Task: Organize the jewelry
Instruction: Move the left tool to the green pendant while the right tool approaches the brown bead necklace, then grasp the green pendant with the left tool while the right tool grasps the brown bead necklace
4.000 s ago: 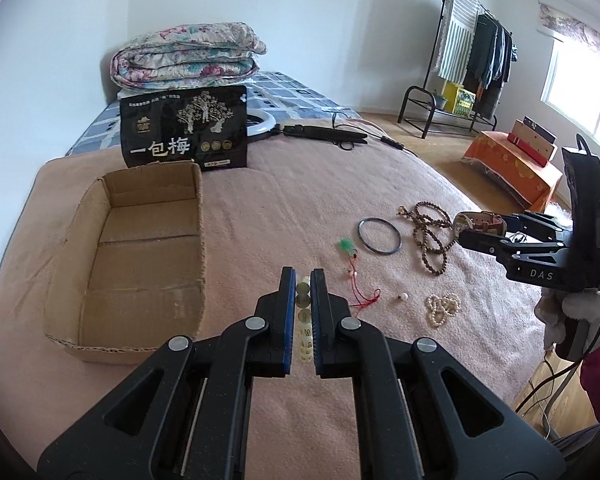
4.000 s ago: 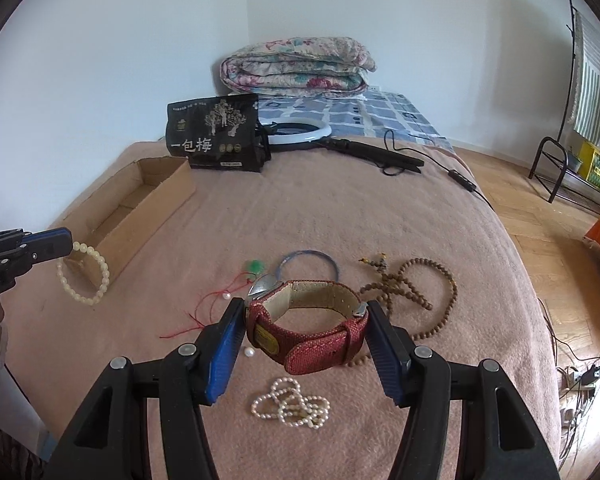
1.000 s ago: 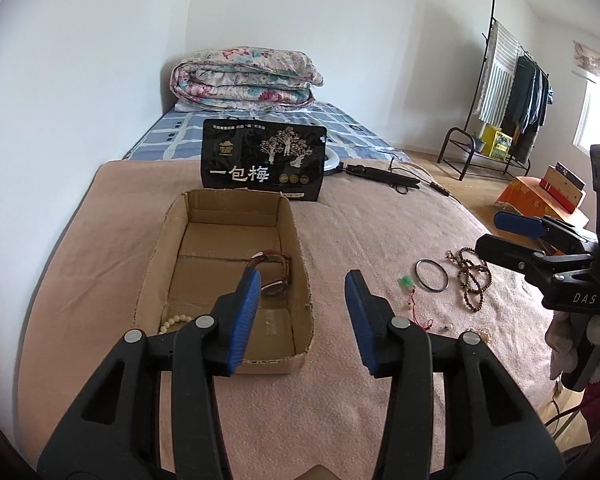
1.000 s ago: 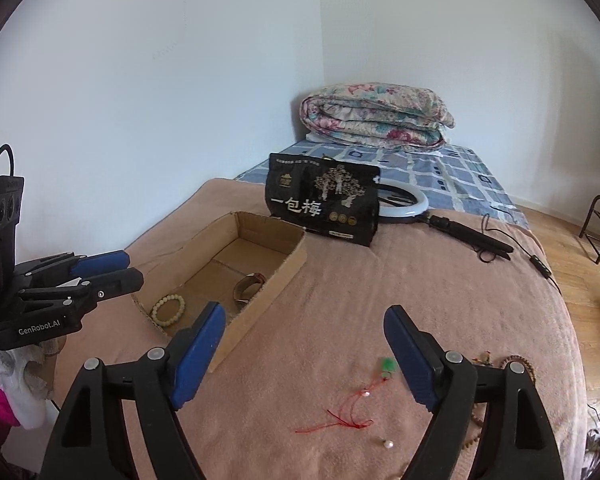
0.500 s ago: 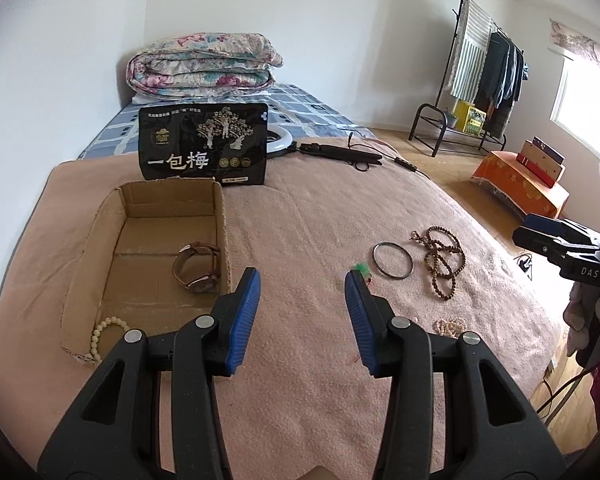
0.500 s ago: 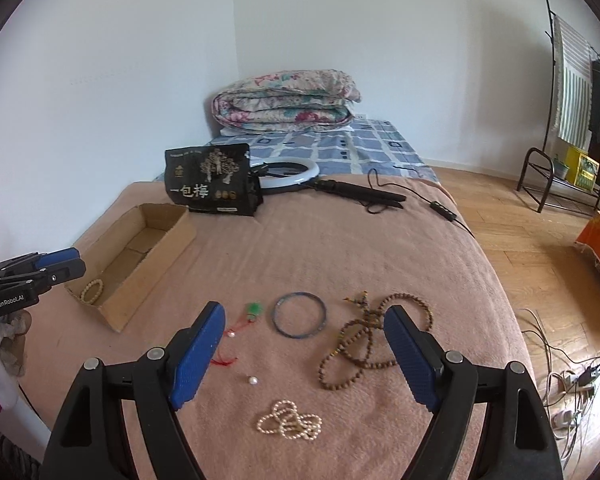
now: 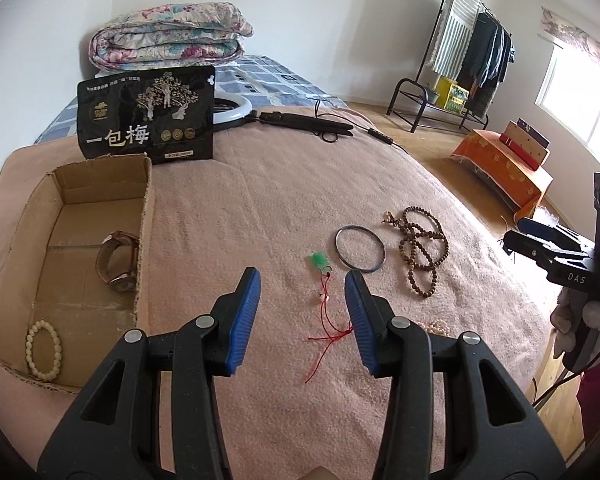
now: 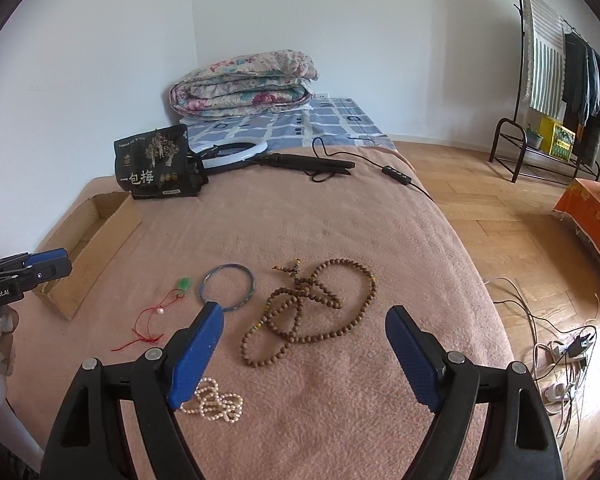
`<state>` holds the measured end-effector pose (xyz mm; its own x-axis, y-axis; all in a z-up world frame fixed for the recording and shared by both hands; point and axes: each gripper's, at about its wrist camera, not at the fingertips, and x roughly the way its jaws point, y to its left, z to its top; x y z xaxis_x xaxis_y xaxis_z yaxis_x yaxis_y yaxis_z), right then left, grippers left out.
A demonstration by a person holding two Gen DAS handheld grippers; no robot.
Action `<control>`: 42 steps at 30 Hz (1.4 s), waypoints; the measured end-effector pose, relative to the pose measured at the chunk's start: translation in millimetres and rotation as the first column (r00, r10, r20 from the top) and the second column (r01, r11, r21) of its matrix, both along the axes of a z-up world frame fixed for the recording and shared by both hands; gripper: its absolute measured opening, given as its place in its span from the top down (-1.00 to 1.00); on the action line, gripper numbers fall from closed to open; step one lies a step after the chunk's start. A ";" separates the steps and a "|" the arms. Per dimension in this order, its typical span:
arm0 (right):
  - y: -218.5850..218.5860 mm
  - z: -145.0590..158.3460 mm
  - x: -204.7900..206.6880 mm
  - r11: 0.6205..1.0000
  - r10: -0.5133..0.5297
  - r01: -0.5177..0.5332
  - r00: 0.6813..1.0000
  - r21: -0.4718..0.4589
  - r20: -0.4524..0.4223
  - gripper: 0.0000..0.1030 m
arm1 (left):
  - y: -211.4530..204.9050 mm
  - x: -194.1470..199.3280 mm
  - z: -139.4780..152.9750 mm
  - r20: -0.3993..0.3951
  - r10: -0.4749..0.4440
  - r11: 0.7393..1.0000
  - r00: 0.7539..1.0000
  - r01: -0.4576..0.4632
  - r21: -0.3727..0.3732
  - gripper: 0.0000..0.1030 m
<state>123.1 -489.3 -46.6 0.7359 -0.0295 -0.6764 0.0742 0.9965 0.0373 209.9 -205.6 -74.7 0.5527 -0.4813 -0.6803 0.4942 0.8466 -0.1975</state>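
Both grippers hung above the pink blanket (image 8: pixel 340 216) w/ nothing in them. The left gripper (image 7: pixel 302 312) had its jaws parted, blue pads bare, pointing down at the red-cord pendant (image 7: pixel 324 300), whose green stone lay just beyond the tips and whose cord ran back between the jaws on the blanket (not pinched, pads clear of it). The right gripper (image 8: pixel 302 344) stood spread wide & released, jaws apart over the near end of the brown bead necklace (image 8: pixel 312 312), which lay in loose loops on the blanket. Left of that necklace sat the dark bangle (image 8: pixel 226 286), flat, close beside the beads; in the right wrist view the left pad's tip overlapped its near edge, though contact can't be judged. The pearl strand (image 8: pixel 216 400) lay bunched near the bed edge, partly behind the right gripper's left finger. The cardboard box (image 7: pixel 16 216) sat at the left side of the bed, open top, already holding two pcs: a brown-strap watch (image 7: pixel 118 260) against its right wall, approx. mid-length, and a pale bead bracelet (image 7: pixel 44 350) in the near corner. Behind the box stood a black printed pouch (image 7: pixel 146 114), w/ a ring light (image 8: pixel 236 152) and its cable farther back, and a folded floral quilt (image 8: pixel 244 84) by the wall. A gloved hand (image 7: pixel 580 320) held the right gripper's body at the right edge of the left wrist view.
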 end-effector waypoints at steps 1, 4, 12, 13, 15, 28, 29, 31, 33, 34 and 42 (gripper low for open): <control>-2.2 -2.2 1.1 1.000 -0.003 0.003 1.000 0.001 -0.005 -0.66 | -4.2 2.1 -3.0 -0.007 -0.007 1.000 1.000 0.007 0.003 0.14; -12.2 -10.9 4.7 1.000 -0.014 0.014 1.000 0.007 -0.023 -0.66 | -18.1 7.1 -11.3 -0.021 -0.027 1.000 0.999 0.027 0.010 0.14; -28.9 -47.6 31.5 0.999 0.009 -0.002 0.991 0.053 -0.134 -0.72 | -47.8 22.8 -34.0 -0.067 -0.065 0.998 0.996 0.067 0.023 0.14; -29.0 -53.8 35.9 0.998 0.015 -0.006 0.988 0.058 -0.153 -0.72 | -50.3 24.8 -37.1 -0.073 -0.067 0.997 0.995 0.069 0.024 0.14; -28.7 -64.0 42.0 0.997 0.030 -0.016 0.983 0.076 -0.182 -0.72 | -54.2 28.3 -41.8 -0.082 -0.071 0.997 0.994 0.073 0.027 0.14; -23.8 -99.3 78.0 0.986 0.059 -0.019 0.968 0.164 -0.243 -0.72 | -71.9 48.0 -69.7 -0.133 -0.089 0.994 0.987 0.095 0.044 0.14; -22.8 -100.4 80.0 0.986 0.056 -0.015 0.968 0.166 -0.243 -0.72 | -73.9 50.0 -71.4 -0.135 -0.087 0.994 0.987 0.094 0.049 0.14; -20.6 -101.2 83.5 0.986 0.051 -0.010 0.969 0.168 -0.243 -0.72 | -77.8 53.6 -74.4 -0.137 -0.084 0.994 0.987 0.093 0.059 0.14; -18.4 -101.7 87.5 0.985 0.045 -0.004 0.969 0.170 -0.241 -0.73 | -82.6 58.5 -78.5 -0.141 -0.082 0.993 0.987 0.093 0.073 0.14; -17.8 -101.5 89.2 0.985 0.043 -0.001 0.970 0.170 -0.240 -0.73 | -84.5 60.5 -80.5 -0.145 -0.081 0.993 0.986 0.093 0.078 0.14; -8.0 -103.8 105.7 0.994 -0.006 0.033 0.970 0.107 -0.242 -0.72 | -94.5 63.3 -92.1 -0.140 -0.086 0.987 0.986 0.104 0.123 0.14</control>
